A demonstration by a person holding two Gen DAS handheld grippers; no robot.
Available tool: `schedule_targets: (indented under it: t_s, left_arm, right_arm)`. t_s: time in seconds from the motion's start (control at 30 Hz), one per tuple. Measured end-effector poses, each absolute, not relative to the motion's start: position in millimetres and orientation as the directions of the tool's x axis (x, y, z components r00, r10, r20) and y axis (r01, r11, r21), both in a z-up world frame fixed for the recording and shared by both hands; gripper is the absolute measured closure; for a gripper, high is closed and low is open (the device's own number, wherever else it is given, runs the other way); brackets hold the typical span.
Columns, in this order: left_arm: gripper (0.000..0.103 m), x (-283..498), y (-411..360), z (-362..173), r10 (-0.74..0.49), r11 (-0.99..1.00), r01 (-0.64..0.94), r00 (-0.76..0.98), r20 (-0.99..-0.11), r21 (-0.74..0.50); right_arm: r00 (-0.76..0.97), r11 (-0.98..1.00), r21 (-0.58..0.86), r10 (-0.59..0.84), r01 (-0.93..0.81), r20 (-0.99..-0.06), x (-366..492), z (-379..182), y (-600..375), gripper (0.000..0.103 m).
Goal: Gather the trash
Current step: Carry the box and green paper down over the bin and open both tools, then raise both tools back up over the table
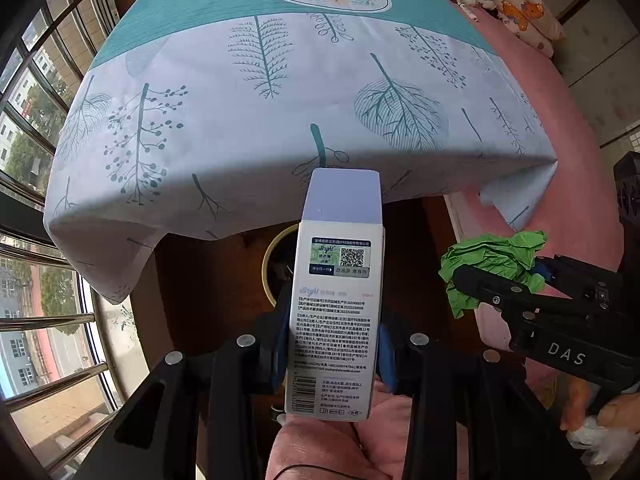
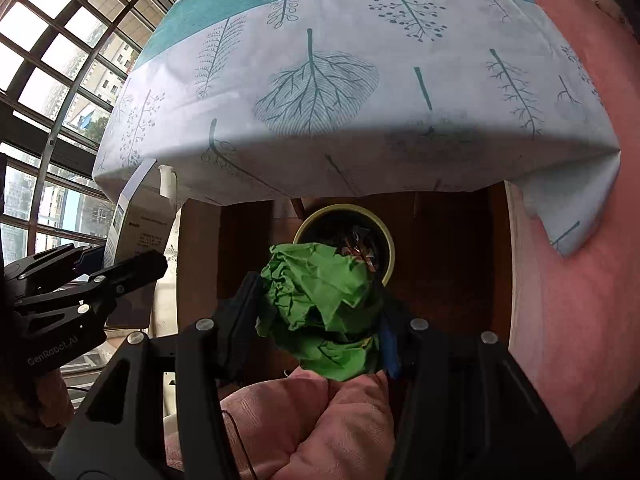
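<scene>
I am gripping a tall white carton (image 1: 334,312) between the blue pads of my left gripper (image 1: 334,354), the jaws partly closed against its narrow sides, its printed face with the QR label turned toward the camera. My right gripper (image 2: 322,316) is clamping a crumpled wad of green paper (image 2: 320,300), jaws set a little wider around the bulk of it. Both grippers are pointing steeply down, side by side but apart. Just ahead, the table edge is hanging over the space, draped in a pale cloth with teal leaf prints (image 1: 256,120); one corner of the cloth is drooping by the pink bedding (image 2: 568,300) on the right. To the left the barred window (image 1: 36,184) is closing in that side. Below, on the dark floor under the table's edge, a round yellow-rimmed bin (image 2: 386,232) is sitting open, with dark scraps and wrappers inside. The green wad is hanging just over its near rim; in the left wrist view the carton is covering most of the bin.
</scene>
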State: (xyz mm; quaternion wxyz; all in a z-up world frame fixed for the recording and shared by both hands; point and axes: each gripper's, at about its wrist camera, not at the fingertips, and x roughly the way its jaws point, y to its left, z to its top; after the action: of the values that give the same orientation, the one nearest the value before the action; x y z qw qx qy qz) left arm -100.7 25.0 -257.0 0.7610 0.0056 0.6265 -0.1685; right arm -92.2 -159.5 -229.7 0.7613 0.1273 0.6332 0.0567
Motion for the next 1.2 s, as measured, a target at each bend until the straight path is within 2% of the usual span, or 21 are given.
schedule_targets:
  t_s: [0.23, 0.47, 0.63, 0.67, 0.7, 0.73, 0.8, 0.87, 1.0, 1.2]
  left_arm:
    - [0.067, -95, 7, -368, -0.203, 0.964, 0.2, 0.131, -0.97, -0.175]
    - [0.067, -78, 2, -498, -0.204, 0.97, 0.153, 0.088, -0.975, -0.189]
    - [0.067, -66, 2, -560, -0.198, 0.971, 0.155, 0.094, -0.976, -0.182]
    - [0.064, -63, 4, -569, -0.194, 0.973, 0.15, 0.098, -0.976, -0.178]
    - [0.058, -60, 2, -579, -0.196, 0.973, 0.145, 0.097, -0.976, -0.181]
    - [0.052, -57, 4, -587, -0.202, 0.972, 0.139, 0.093, -0.975, -0.189]
    - [0.026, -53, 8, -601, -0.23, 0.968, 0.124, 0.086, -0.969, -0.219]
    - [0.017, -49, 15, -615, -0.246, 0.965, 0.111, 0.08, -0.966, -0.237]
    - [0.016, -45, 21, -621, -0.209, 0.973, 0.122, 0.092, -0.974, -0.198]
    - [0.016, -57, 37, -590, -0.187, 0.978, 0.122, 0.144, -0.972, -0.17]
  right_arm:
    - [0.146, 0.96, 0.264, 0.25, 0.089, -0.957, -92, -335, -173, 0.054]
    - [0.1, 0.947, 0.293, 0.281, 0.134, -0.954, -79, -472, -177, 0.054]
    - [0.092, 0.932, 0.321, 0.31, 0.165, -0.946, -67, -544, -184, 0.052]
    - [0.095, 0.926, 0.338, 0.326, 0.169, -0.941, -66, -553, -185, 0.05]
    - [0.093, 0.921, 0.35, 0.338, 0.173, -0.936, -63, -562, -181, 0.047]
    - [0.09, 0.918, 0.355, 0.345, 0.178, -0.934, -60, -573, -182, 0.04]
    - [0.087, 0.915, 0.355, 0.345, 0.191, -0.935, -58, -589, -182, 0.031]
    - [0.087, 0.916, 0.348, 0.337, 0.198, -0.938, -59, -599, -179, 0.026]
    - [0.091, 0.931, 0.31, 0.297, 0.193, -0.95, -60, -609, -175, 0.024]
    - [0.106, 0.946, 0.267, 0.251, 0.184, -0.962, -68, -596, -172, 0.024]
